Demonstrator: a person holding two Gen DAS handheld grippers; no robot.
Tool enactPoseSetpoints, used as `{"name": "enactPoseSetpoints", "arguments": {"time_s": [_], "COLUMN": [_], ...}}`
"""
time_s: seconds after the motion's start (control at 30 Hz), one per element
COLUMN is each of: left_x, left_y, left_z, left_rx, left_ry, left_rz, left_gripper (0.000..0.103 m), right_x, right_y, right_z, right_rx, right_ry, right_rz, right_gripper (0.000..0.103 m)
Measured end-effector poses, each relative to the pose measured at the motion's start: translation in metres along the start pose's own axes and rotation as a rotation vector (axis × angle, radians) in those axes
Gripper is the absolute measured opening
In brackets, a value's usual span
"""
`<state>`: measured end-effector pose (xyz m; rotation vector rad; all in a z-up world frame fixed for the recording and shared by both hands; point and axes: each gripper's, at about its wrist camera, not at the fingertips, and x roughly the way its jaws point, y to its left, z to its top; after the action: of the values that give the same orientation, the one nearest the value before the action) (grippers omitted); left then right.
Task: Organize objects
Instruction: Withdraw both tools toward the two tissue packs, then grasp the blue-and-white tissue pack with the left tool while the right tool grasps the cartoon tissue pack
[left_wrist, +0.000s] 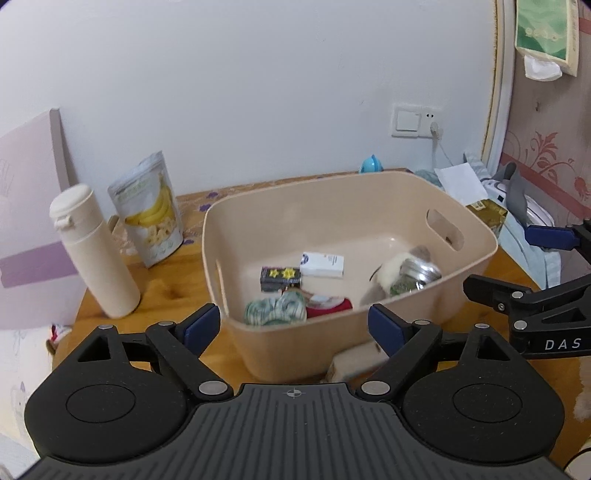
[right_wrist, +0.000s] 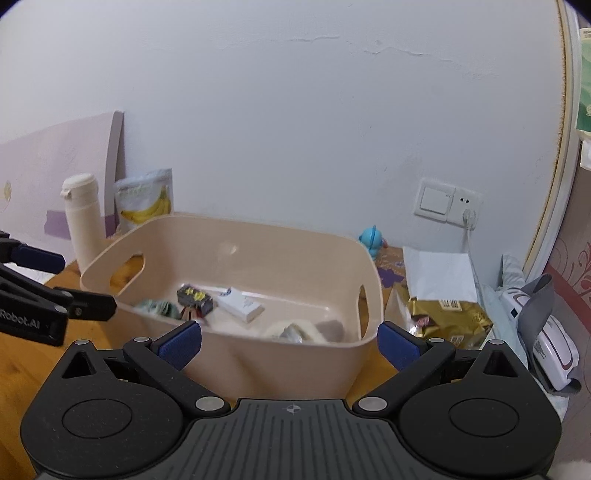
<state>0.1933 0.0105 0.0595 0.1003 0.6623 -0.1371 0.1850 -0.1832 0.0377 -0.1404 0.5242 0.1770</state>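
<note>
While the beige bin (left_wrist: 369, 206) sits mid-tabletop already holding a white box (left_wrist: 322, 264), a jar (left_wrist: 413, 277) and cloth bits, both grippers hover released before its near wall: left gripper (left_wrist: 294, 328), right gripper (right_wrist: 290, 341). Bottle (left_wrist: 92, 254) and banana pouch (left_wrist: 149, 210) wait by the tabletop's far-left corner, probably next; clear room there.

A pale fuzzy thing (left_wrist: 391, 271) and a jar (left_wrist: 417, 278) in the bin (left_wrist: 369, 192) are smearing into blur. The bin's near wall is hiding its contents' lower parts. A tissue box (left_wrist: 546, 33) is running off the frame's edge.
</note>
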Motion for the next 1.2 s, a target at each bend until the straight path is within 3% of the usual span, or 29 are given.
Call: {"name": "enactPoseSetpoints", "arguments": {"time_s": [0.33, 0.57, 0.9, 1.2], "left_x": [0.011, 0.031, 0.06, 0.07], "left_y": [0.006, 0.007, 0.005, 0.006], "left_z": [-0.041, -0.068, -0.086, -0.091], "left_rx": [0.019, 0.031, 0.045, 0.04], "left_ry": [0.082, 0.132, 0.183, 0.195], "left_rz": [-0.001, -0.058, -0.081, -0.088], "left_gripper": [0.089, 0.089, 0.088, 0.063], "right_x": [-0.001, 0.01, 0.038, 0.057], "right_y": [0.004, 0.008, 0.015, 0.025], "right_z": [-0.027, -0.045, -0.069, -0.079], "right_rx": [0.008, 0.011, 0.037, 0.054], "right_ry": [0.058, 0.111, 0.162, 0.21], "right_rz": [0.017, 0.024, 0.037, 0.06], "right_gripper": [0.103, 0.103, 0.103, 0.103]}}
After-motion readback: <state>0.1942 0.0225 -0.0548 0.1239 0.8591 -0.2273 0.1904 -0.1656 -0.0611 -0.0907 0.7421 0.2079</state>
